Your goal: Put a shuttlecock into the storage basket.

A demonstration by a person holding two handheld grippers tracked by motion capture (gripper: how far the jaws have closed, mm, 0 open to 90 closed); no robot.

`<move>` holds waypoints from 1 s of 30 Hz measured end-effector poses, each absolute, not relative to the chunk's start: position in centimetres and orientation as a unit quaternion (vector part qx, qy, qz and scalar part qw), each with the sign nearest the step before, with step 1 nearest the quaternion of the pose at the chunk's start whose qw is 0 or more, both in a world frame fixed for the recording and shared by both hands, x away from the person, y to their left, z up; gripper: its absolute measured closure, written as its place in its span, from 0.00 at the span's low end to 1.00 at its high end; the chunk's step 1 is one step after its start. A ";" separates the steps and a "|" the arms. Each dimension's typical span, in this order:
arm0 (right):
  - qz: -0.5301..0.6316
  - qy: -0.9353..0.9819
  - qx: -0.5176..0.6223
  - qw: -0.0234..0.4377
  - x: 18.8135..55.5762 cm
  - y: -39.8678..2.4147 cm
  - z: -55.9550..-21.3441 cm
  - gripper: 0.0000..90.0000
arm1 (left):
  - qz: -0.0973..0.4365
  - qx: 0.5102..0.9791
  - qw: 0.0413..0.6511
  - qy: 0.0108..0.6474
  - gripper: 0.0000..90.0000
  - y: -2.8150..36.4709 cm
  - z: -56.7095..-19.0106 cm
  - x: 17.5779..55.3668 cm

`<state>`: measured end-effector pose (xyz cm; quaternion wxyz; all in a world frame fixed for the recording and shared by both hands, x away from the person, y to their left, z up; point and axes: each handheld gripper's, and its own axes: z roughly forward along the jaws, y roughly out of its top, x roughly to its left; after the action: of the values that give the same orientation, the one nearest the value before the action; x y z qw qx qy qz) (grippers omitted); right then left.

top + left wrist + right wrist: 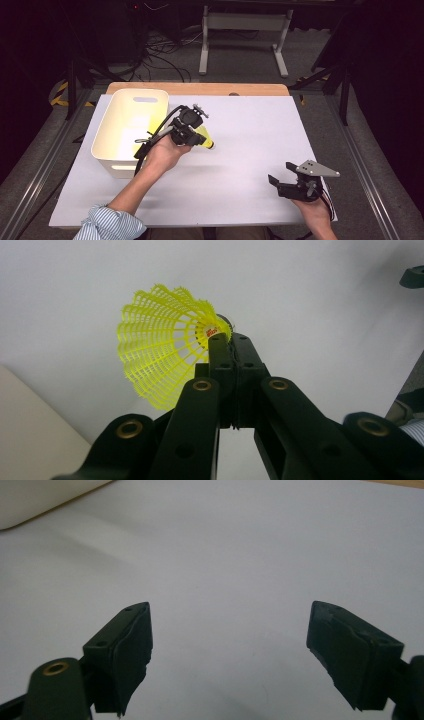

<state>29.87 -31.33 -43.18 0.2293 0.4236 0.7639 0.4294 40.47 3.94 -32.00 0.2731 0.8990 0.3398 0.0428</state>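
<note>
Resting low at the near right corner of the table, the right gripper (pixel 281 181) sits in the person's right hand (pixel 316 214) with its jaws spread wide and nothing between them; its own view shows both black pads (pixel 125 647) apart over the bare white tabletop (pixel 250 150). Farther in, at the middle left, the left hand (pixel 162 155) holds the left gripper (pixel 196 134) with its jaws pressed together on a yellow shuttlecock (pixel 162 352). The grip falls at the narrow end, right by the small red-lettered band, and the open mesh skirt fans out up and to the left in the left gripper view. From above, the shuttlecock (pixel 205 139) appears to hang just over the tabletop rather than lie on it, though that angle makes it hard to be sure. Just beside it, to the left, stands a cream tub (pixel 112 135) with a slot handle in its far wall.
</note>
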 end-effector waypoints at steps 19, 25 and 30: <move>0.436 0.745 0.439 0.250 29.1 -32.9 -44.6 0.18 | 0.042 0.893 0.280 0.349 1.00 5.0 -31.3 40.8; 0.438 0.742 0.441 0.252 29.0 -33.2 -44.9 0.17 | 0.046 0.891 0.282 0.353 1.00 5.4 -31.0 41.0; 0.436 0.743 0.441 0.251 28.9 -33.2 -45.1 0.17 | 0.049 0.890 0.282 0.355 1.00 5.5 -30.7 41.2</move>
<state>28.86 -33.23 -45.09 0.2513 0.4412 0.7433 0.4356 41.24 5.47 -30.66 0.2824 0.8898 0.3551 0.0488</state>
